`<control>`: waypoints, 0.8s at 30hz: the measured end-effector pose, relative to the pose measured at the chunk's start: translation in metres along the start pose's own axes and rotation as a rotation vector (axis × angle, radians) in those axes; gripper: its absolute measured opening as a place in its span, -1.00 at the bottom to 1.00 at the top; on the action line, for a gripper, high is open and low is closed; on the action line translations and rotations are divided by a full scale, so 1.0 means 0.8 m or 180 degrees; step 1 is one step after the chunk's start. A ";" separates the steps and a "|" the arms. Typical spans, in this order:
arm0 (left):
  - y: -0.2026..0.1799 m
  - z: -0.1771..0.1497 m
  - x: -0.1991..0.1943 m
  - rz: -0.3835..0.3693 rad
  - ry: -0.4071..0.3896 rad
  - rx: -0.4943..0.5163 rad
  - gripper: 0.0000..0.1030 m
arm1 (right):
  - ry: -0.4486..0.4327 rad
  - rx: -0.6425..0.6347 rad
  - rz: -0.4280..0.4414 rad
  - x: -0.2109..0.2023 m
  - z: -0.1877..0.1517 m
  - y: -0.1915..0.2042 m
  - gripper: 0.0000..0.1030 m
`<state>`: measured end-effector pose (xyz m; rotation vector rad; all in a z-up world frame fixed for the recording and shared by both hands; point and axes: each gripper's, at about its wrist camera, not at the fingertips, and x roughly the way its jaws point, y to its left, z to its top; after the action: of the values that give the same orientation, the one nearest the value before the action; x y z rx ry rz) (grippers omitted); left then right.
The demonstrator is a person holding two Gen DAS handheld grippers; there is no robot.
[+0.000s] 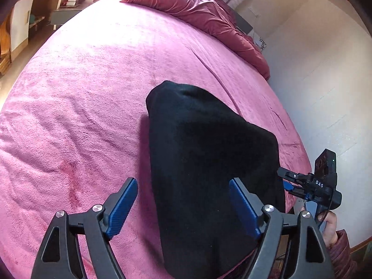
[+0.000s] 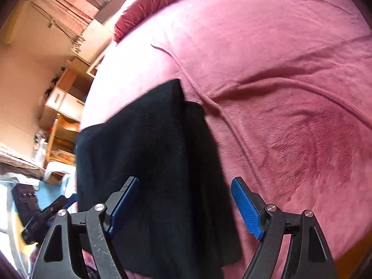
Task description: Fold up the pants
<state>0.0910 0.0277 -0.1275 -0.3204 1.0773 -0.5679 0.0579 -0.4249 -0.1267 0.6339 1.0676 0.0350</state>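
The black pants (image 1: pixel 204 151) lie folded into a thick bundle on the pink blanket (image 1: pixel 81 93), near the bed's front edge. My left gripper (image 1: pixel 183 207) hovers over the bundle's left part, open, with nothing pressed between its blue pads (image 1: pixel 123 207). In the right wrist view the same pants (image 2: pixel 151 151) spread under my right gripper (image 2: pixel 186 207), which is open too, its pads clear of the cloth. The right gripper (image 1: pixel 288 181) shows at the bundle's right edge in the left wrist view, held by a hand (image 1: pixel 330 223). The left gripper (image 2: pixel 58 207) appears low at the left.
A crumpled dark red duvet (image 1: pixel 204 11) lies along the far end of the bed. A white wall (image 1: pixel 325 81) runs close along one side. Wooden shelves and drawers (image 2: pixel 67 107) stand beyond the other side. The blanket (image 2: pixel 290 93) has soft wrinkles.
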 end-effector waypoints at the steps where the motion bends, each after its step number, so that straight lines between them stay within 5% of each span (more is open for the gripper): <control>1: 0.002 0.001 0.006 0.0010 0.0032 -0.0005 0.60 | 0.0062 0.0012 0.0032 0.007 0.000 -0.005 0.58; 7: 0.010 0.000 0.044 0.0033 0.0217 -0.0049 0.58 | 0.0272 0.0148 0.0508 0.033 -0.015 -0.035 0.57; 12: 0.013 -0.004 0.068 -0.0075 0.0325 -0.0168 0.53 | 0.0332 0.0038 0.0647 0.041 -0.014 -0.038 0.41; 18: 0.006 -0.001 0.084 -0.0290 0.0358 -0.0171 -0.02 | 0.0337 -0.0057 0.0637 0.047 -0.012 -0.017 0.07; 24: -0.006 0.001 0.057 -0.0432 0.0177 -0.0022 -0.23 | 0.0266 -0.0143 0.0646 0.033 -0.017 0.021 -0.13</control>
<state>0.1066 -0.0030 -0.1582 -0.3878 1.1170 -0.6977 0.0644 -0.3963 -0.1436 0.7029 1.0765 0.2628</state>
